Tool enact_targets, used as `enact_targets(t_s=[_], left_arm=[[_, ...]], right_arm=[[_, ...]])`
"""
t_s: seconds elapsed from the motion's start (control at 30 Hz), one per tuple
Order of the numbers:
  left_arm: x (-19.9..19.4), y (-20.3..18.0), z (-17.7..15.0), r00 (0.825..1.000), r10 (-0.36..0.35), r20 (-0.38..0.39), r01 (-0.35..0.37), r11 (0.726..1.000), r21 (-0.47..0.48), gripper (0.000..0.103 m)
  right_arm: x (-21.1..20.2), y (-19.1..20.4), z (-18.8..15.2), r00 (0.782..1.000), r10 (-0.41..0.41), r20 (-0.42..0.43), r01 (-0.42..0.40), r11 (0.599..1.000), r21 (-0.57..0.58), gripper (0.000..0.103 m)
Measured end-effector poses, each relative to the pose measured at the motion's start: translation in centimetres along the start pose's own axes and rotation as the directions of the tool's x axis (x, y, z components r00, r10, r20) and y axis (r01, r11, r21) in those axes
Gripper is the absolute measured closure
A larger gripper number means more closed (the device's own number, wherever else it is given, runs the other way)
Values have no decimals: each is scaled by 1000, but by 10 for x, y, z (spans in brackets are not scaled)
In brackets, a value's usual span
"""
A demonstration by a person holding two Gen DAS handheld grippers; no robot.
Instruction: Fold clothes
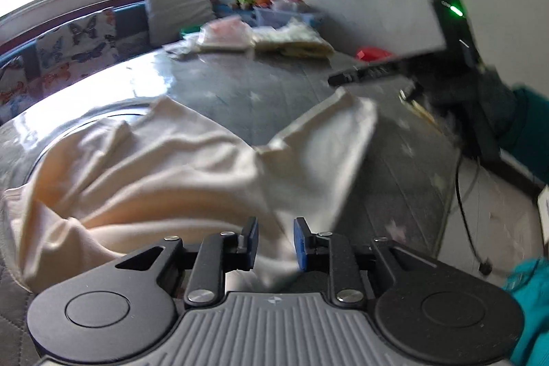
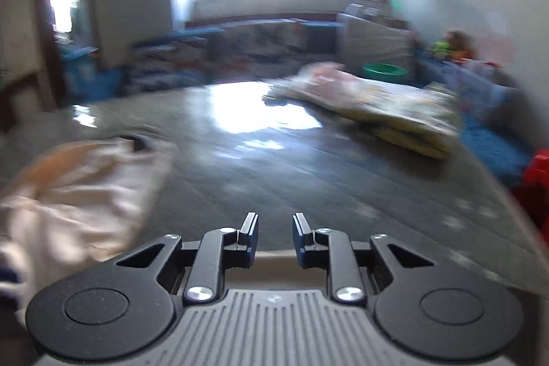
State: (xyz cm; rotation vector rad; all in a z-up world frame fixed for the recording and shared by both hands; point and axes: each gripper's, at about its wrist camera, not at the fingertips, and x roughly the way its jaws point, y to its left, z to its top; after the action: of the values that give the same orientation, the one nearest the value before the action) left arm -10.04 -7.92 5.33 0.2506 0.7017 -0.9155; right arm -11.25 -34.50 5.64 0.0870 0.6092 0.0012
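1. Cream cloth, a thin soft garment [image 1: 154,167], lies rumpled on the dark glossy tabletop [image 1: 260,98], with one corner standing up toward the right side in the left wrist view
2. The left tongs [image 1: 275,242] are spread, nothing between the blue pads; the garment lies just under and ahead of them, and whether they touch it I cannot tell
3. The right tongs [image 2: 274,237] are also spread and empty, over bare tabletop, with the garment off to their left; from the left wrist view the tip sits near the raised corner, contact unclear through blur
4. Handling, as a judgement: light and limp, so it will sag and drag and will not hold a shape unless pulled taut from two points; not fragile, and it may slide easily on that shiny surface
5. Best holds look like the edges: the raised corner for the right tongs, the near hem for the left, pinching a single layer rather than a bunched fold
6. A pile of other cloth [image 1: 260,36] sits at the far end, well apart
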Motion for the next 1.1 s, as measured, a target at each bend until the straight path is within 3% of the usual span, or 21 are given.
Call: enact_targets(t_s=[0.13,0.27,0.5,0.6,0.7,0.9,1.03,1.1], left_arm=[[-8,19,10,997,70,42,-68,997,-45,70],[-14,44,15,985,166,55,-160,981,-107,64],[-17,99,17,916,401,18,-386,894,-228,62],[-21,122,15,895,446,-2,-428,857,-286,62],[-20,141,23,881,473,-15,-455,837,-304,61],[5,182,55,882,467,-61,-460,829,-318,60],[29,193,75,900,425,-98,-435,860,-268,60],[40,199,81,907,402,-125,-420,872,-251,60]], right_arm=[[8,34,3,992,128,-9,-129,990,-53,82],[22,81,2,962,271,-43,-274,952,-139,82],[52,123,-24,930,309,-197,-350,909,-226,82],[45,132,-20,931,313,-185,-355,896,-269,82],[40,145,-8,915,364,-175,-401,872,-282,82],[51,203,9,847,496,-193,-532,797,-287,77],[63,242,14,806,556,-203,-591,749,-298,76],[72,258,15,803,561,-204,-596,739,-314,74]])
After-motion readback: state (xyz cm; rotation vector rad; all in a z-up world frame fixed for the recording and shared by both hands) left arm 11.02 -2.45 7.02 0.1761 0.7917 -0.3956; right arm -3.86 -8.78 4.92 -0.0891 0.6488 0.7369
